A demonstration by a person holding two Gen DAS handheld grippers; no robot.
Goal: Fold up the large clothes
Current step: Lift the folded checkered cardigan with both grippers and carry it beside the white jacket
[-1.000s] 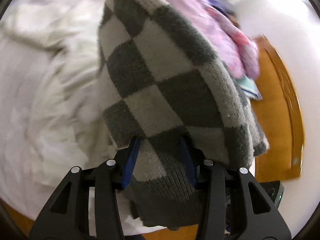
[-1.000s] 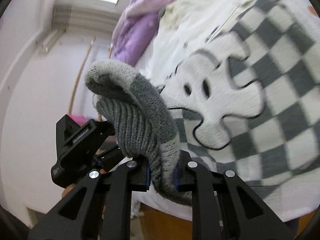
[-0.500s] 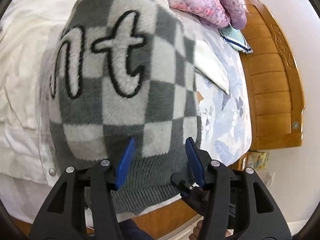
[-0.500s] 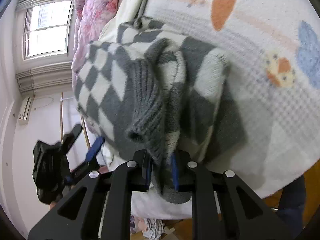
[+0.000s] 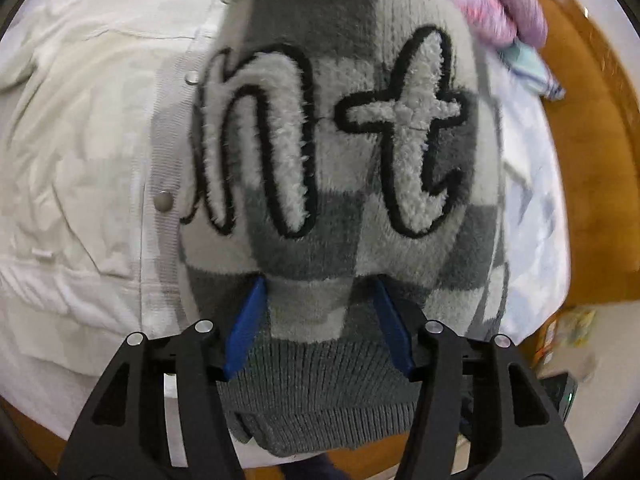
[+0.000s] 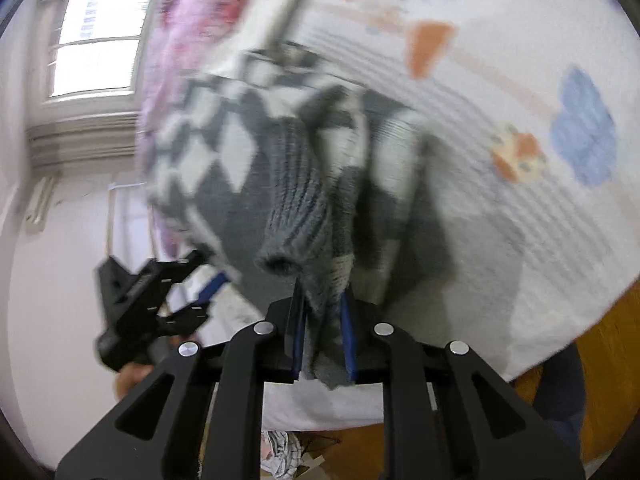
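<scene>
Checkered grey-and-white sweater [image 5: 348,152] spread on the bed [image 6: 520,80], fuzzy applique letters "nt" facing up, ribbed dark-grey hem [image 5: 320,392] nearest the left wrist camera. Left tongs [image 5: 318,320] spread wide, blue pads [image 5: 244,328] standing either side of the hem fabric; whether those pads pressed the cloth could not be told. Seen also in the right wrist view, left tongs [image 6: 200,292] at the sweater's far edge, blurred.

Right tongs [image 6: 323,336] narrowed onto a bunched, ribbed grey fold of the sweater [image 6: 304,184], cloth pinched between the blue pads [image 6: 347,332] and hanging a little below them. Rest of the garment heaped in front, lying on a white blanket with orange and blue printed shapes; view heavily motion-blurred.

Cream jacket with metal snaps [image 5: 92,128] lying flat just beside the sweater, partly beneath its edge. Pink-and-purple quilt [image 5: 500,4] bundled at the far end of the bed, near the wooden headboard [image 5: 592,160]. Window [image 6: 96,44] bright behind the quilt in the right wrist view.
</scene>
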